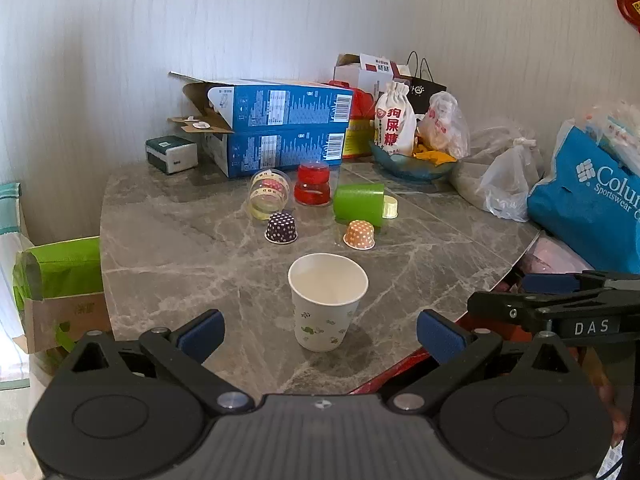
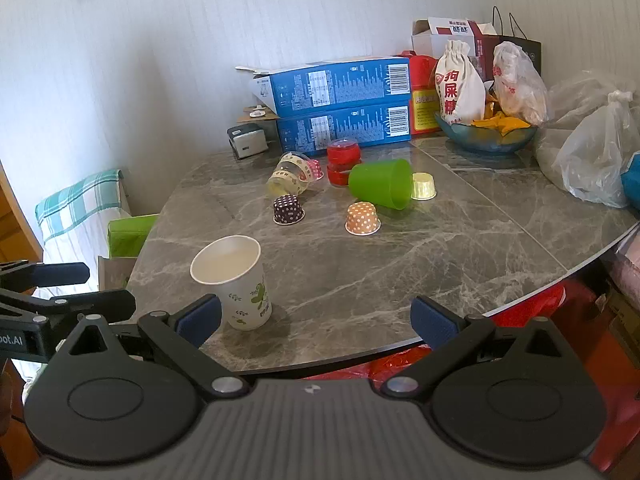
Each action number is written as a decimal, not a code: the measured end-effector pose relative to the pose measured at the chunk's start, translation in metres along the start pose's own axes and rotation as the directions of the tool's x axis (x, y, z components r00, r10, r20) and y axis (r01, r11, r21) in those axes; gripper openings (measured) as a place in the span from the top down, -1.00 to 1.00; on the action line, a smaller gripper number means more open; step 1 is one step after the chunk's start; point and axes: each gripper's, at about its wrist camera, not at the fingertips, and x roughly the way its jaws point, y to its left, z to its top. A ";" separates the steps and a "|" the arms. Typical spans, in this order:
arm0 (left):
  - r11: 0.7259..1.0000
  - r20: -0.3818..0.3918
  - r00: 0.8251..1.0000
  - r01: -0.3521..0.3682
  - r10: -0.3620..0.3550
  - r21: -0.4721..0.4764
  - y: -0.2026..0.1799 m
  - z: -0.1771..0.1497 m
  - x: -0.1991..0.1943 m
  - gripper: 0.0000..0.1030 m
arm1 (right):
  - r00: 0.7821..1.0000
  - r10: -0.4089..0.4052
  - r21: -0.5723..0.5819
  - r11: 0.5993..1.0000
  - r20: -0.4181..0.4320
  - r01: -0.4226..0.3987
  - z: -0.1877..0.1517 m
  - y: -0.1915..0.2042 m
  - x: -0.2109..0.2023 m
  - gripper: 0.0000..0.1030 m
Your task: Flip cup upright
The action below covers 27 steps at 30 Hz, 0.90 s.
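A white paper cup with green leaf print (image 1: 326, 304) stands upright, mouth up, on the grey marble table (image 1: 180, 240). It also shows in the right wrist view (image 2: 236, 284). My left gripper (image 1: 320, 334) is open, its blue pads either side of the cup and slightly nearer the camera, not touching it. My right gripper (image 2: 316, 320) is open and empty at the table's front edge, with the cup just past its left pad. A green plastic cup (image 1: 359, 202) lies on its side further back, also in the right wrist view (image 2: 382, 189).
A clear cup (image 1: 270, 194) lies on its side beside a red jar (image 1: 313, 184). Small purple (image 1: 281, 229) and orange (image 1: 359, 234) dotted paper cups sit upside down. Blue boxes (image 1: 280, 128), a bowl of snacks (image 1: 412, 160) and plastic bags (image 1: 504, 176) crowd the back and right.
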 end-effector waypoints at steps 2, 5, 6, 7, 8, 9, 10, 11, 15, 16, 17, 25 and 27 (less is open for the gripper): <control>1.000 -0.004 1.000 0.003 -0.003 -0.006 0.001 0.000 0.000 -1.00 | 1.000 0.001 -0.001 1.000 -0.004 -0.001 0.000 0.000 0.001 -0.98; 1.000 -0.003 1.000 0.004 -0.004 -0.005 0.002 0.001 0.001 -1.00 | 1.000 0.006 -0.001 1.000 -0.016 -0.006 -0.002 0.001 0.005 -0.98; 1.000 -0.002 1.000 0.002 -0.002 -0.007 0.002 0.001 0.001 -1.00 | 1.000 0.006 -0.002 1.000 -0.017 -0.006 -0.002 0.001 0.006 -0.98; 1.000 -0.001 1.000 0.000 0.000 -0.009 0.002 0.001 0.001 -1.00 | 1.000 0.004 -0.002 1.000 -0.017 -0.005 -0.003 0.001 0.007 -0.98; 1.000 -0.001 1.000 -0.001 0.001 -0.009 0.003 0.001 0.001 -1.00 | 1.000 0.005 -0.001 1.000 -0.018 -0.005 -0.003 0.000 0.007 -0.98; 1.000 -0.001 1.000 -0.003 0.003 -0.012 0.004 0.001 0.002 -1.00 | 1.000 0.006 0.001 1.000 -0.019 -0.006 -0.002 0.000 0.008 -0.98; 1.000 -0.001 1.000 -0.004 0.004 -0.015 0.005 0.001 0.002 -1.00 | 1.000 0.007 0.002 1.000 -0.019 -0.007 -0.002 0.000 0.008 -0.98; 1.000 -0.002 1.000 -0.005 0.005 -0.017 0.005 0.001 0.003 -1.00 | 1.000 0.005 0.004 1.000 -0.018 -0.005 -0.002 -0.001 0.008 -0.98; 1.000 -0.005 1.000 -0.003 0.003 -0.021 0.007 0.000 0.006 -1.00 | 1.000 0.008 0.010 1.000 -0.022 -0.008 -0.004 -0.002 0.009 -0.98; 1.000 -0.005 1.000 -0.001 0.001 -0.021 0.007 0.000 0.007 -1.00 | 1.000 0.007 0.010 1.000 -0.024 -0.007 -0.004 -0.002 0.010 -0.98; 1.000 -0.005 1.000 0.001 -0.001 -0.019 0.007 0.000 0.007 -1.00 | 1.000 0.006 0.009 1.000 -0.025 -0.005 -0.004 -0.002 0.010 -0.98; 1.000 -0.014 1.000 0.002 -0.002 -0.020 0.006 -0.002 0.010 -1.00 | 1.000 0.008 0.016 1.000 -0.029 -0.008 -0.004 -0.003 0.012 -0.98; 1.000 -0.016 1.000 0.002 -0.002 -0.020 0.005 -0.002 0.011 -1.00 | 0.999 0.009 0.015 1.000 -0.032 -0.009 -0.004 -0.004 0.013 -0.98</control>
